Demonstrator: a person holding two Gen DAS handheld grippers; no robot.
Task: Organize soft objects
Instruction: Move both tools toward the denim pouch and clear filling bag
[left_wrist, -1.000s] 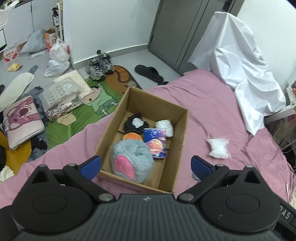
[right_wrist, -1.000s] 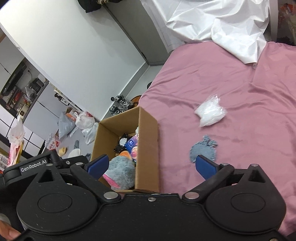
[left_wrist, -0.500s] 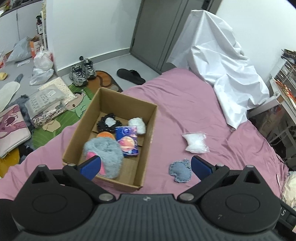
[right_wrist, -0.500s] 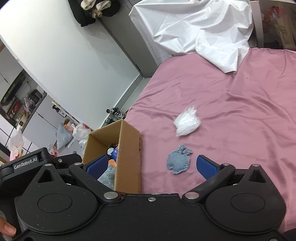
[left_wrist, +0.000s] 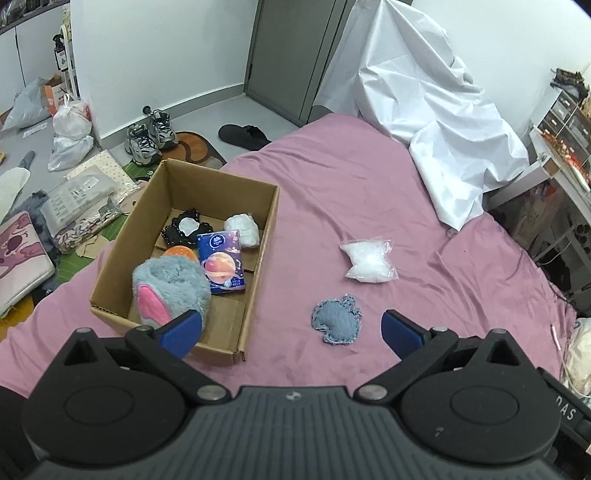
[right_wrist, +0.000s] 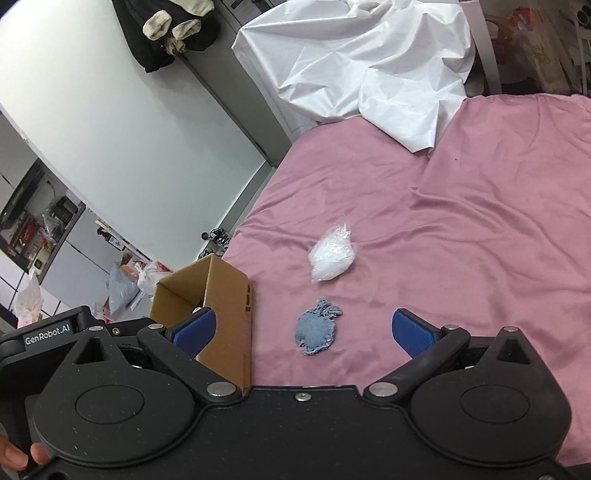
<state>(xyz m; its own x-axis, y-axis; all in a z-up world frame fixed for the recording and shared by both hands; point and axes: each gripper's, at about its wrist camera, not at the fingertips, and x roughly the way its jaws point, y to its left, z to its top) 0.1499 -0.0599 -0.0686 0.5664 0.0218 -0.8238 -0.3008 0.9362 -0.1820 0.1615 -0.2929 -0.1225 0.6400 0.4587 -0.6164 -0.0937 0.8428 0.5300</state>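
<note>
Denim pouch (left_wrist: 337, 324) lies on pink sheet (left_wrist: 461, 295), ahead between right gripper (right_wrist: 303, 328) fingers. Left gripper (left_wrist: 291, 328) also spread, empty; cardboard box (left_wrist: 258, 258) behind its left finger.

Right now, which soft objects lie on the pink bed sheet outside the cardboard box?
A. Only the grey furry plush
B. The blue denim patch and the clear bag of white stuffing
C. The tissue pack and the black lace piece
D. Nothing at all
B: the blue denim patch and the clear bag of white stuffing lie on the pink bed sheet, beside the cardboard box.
</note>
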